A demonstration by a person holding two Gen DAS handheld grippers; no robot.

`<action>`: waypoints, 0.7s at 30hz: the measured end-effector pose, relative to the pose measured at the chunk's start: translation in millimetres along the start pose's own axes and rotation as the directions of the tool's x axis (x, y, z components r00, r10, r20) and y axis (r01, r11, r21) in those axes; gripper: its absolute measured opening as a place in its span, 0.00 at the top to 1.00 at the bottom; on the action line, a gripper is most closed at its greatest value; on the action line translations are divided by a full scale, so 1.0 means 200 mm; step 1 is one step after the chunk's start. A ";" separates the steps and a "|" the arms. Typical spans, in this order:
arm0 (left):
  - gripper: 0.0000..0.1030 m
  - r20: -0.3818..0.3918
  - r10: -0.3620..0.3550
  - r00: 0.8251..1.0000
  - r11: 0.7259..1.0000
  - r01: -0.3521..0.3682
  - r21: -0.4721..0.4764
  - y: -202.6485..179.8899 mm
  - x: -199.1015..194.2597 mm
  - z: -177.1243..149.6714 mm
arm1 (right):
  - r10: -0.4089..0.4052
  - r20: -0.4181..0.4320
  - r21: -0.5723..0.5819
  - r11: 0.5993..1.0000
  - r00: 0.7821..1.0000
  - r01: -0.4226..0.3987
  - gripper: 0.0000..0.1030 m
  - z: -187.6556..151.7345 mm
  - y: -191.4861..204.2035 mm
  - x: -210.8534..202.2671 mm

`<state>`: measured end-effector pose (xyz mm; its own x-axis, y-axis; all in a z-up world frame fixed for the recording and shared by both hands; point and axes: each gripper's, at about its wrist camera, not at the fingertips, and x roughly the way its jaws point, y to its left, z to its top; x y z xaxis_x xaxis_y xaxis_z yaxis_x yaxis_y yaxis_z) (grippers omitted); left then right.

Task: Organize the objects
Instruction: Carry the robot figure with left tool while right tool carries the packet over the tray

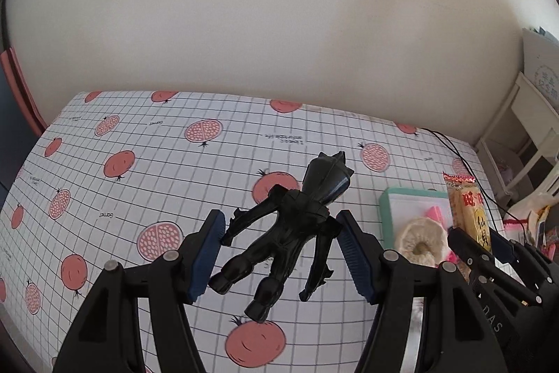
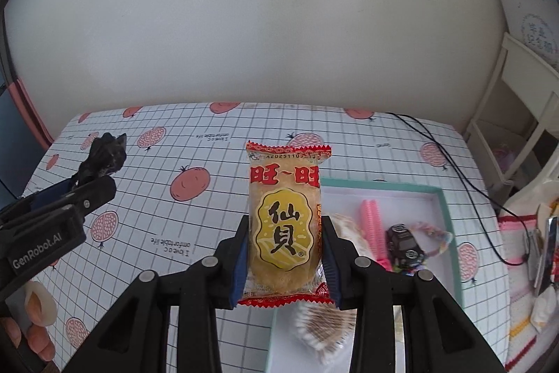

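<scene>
Left wrist view: the left gripper has its two blue-padded fingers spread wide, one on each side of a black toy figure. The left pad looks to meet the figure's outstretched arm, though contact is hard to judge; the right pad stands apart from it. The figure lies with its feet nearest the camera and its pointed-eared head farthest, over the pomegranate-print tablecloth. To the right, the right gripper holds up a rice cracker packet in front of a mint-rimmed tray, with a cream crocheted ring at the tray's near side. Beyond the cloth's far edge is a plain white wall.

In the right wrist view, the right gripper is clenched on the rice cracker packet, which stands upright between the pads, above the table. Below it sits a bundle of cotton swabs. Just past the fingers to the right, the tray contains a pink comb-like piece, a small black toy car and a pastel braided loop. Off to the left, the left gripper has the black toy figure at its tip. A black cable trails across the cloth's far right corner
</scene>
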<state>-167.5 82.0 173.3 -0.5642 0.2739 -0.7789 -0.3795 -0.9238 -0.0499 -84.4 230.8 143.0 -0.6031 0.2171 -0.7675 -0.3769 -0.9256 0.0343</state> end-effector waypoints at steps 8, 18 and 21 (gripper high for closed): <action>0.35 -0.042 -0.056 0.998 0.993 0.060 0.106 -0.30 0.00 -0.12 | -0.059 -0.073 0.024 0.998 0.996 0.061 0.63 -0.16 -0.23 0.00; 0.35 -0.206 -0.178 0.962 0.969 0.208 0.132 -0.58 0.09 -0.38 | -0.096 -0.217 0.051 0.993 0.971 0.109 0.62 -0.43 -0.47 0.08; 0.35 -0.245 -0.190 0.951 0.964 0.229 0.139 -0.65 0.11 -0.45 | -0.097 -0.242 0.056 0.992 0.966 0.113 0.62 -0.51 -0.51 0.08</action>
<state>-63.6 182.8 106.5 -0.2842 0.3705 -0.8843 -0.5964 -0.7905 -0.1395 16.3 296.2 61.2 -0.3759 0.2244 -0.8991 -0.4814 -0.8764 -0.0175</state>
